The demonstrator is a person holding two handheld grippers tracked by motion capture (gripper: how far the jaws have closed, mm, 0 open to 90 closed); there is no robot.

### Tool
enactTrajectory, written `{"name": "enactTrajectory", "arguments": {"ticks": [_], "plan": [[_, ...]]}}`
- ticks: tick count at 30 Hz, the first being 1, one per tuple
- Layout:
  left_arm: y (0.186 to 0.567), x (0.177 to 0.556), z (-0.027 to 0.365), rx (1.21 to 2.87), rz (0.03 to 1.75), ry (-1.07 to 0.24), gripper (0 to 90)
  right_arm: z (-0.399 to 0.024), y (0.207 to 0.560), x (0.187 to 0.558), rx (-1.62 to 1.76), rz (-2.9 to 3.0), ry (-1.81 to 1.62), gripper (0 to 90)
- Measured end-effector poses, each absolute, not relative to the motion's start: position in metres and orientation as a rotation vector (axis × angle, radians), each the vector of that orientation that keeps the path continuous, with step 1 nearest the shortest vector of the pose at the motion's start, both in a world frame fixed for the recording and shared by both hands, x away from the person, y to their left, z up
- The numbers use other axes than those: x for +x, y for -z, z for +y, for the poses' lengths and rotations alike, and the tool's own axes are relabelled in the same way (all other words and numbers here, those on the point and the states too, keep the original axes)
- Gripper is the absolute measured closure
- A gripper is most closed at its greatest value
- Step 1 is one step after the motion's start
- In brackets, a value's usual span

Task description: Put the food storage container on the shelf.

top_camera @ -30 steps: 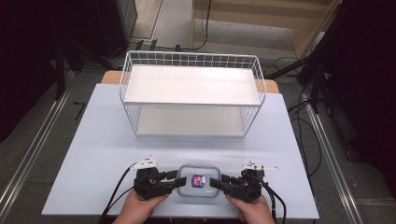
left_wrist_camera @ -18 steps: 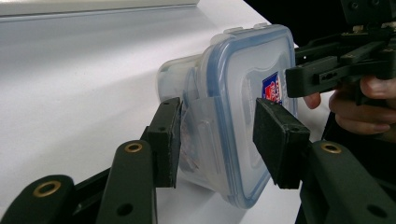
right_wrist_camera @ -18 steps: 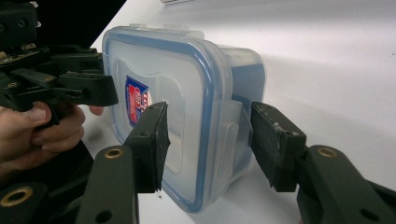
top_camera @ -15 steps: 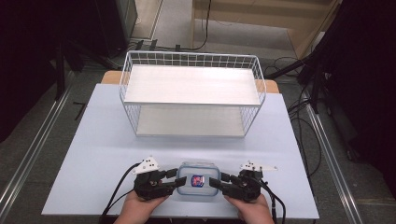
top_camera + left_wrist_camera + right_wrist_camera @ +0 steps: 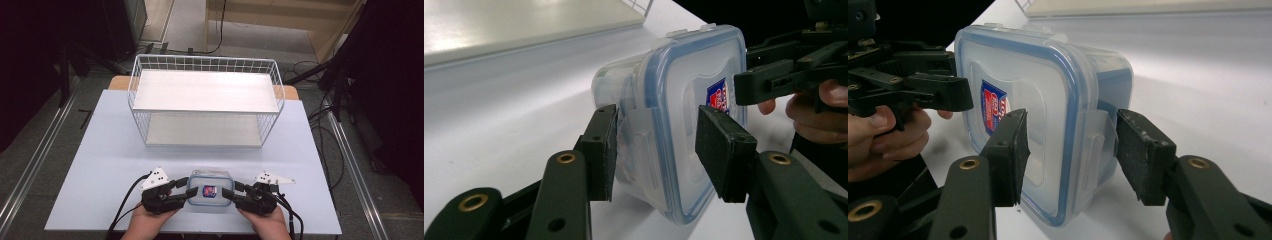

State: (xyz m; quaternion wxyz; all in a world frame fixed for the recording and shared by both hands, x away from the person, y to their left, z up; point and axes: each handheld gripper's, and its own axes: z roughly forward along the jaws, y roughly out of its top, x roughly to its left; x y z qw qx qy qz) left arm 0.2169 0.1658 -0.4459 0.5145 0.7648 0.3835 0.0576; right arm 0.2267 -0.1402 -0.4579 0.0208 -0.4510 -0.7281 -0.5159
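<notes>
High view: clear plastic food container [image 5: 210,194] w/ blue-rimmed snap lid and a red-blue label sits near the table's [image 5: 100,150] front edge, directly between the two grippers. Left gripper [image 5: 186,196] comes at it from its left end, right gripper [image 5: 228,195] from its right end; each is held in a hand at the bottom edge, cables trailing back. Ahead of both grippers, well apart across bare table, stands a white wire basket rack [image 5: 205,100] w/ two white shelf boards.

Left gripper view: container [image 5: 674,120] fills the space betw. the jaws. Jaws straddle the lid's side latch [image 5: 636,145]: one pad lies against the container wall by the latch, other pad over the lid face. Jaws part-open, set around the container's end; can't tell if pads truly press or just rest. Beyond the container, the right gripper [image 5: 744,87] reaches the far end, fingers [image 5: 824,107] behind it.

Right gripper view: same box [image 5: 1048,115], lid facing the near pad, label [image 5: 993,107] toward the far side. Jaws bracket the latch tab [image 5: 1095,145]: one pad on the lid face, other just beside the wall w/ a slim gap. Grip not certain. Left gripper [image 5: 960,97] sits at the opposite end, fingers [image 5: 883,130] wrapped on it.
</notes>
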Motion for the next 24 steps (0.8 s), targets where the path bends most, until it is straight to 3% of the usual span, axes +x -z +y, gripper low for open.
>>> {"name": "enactTrajectory", "arguments": {"ticks": [24], "plan": [[0.428, 0.208, 0.171, 1.792, 0.832, -0.303, 52.6, -0.131, 0.438, 0.224, -1.287, -2.374, 1.792, 48.8]]}}
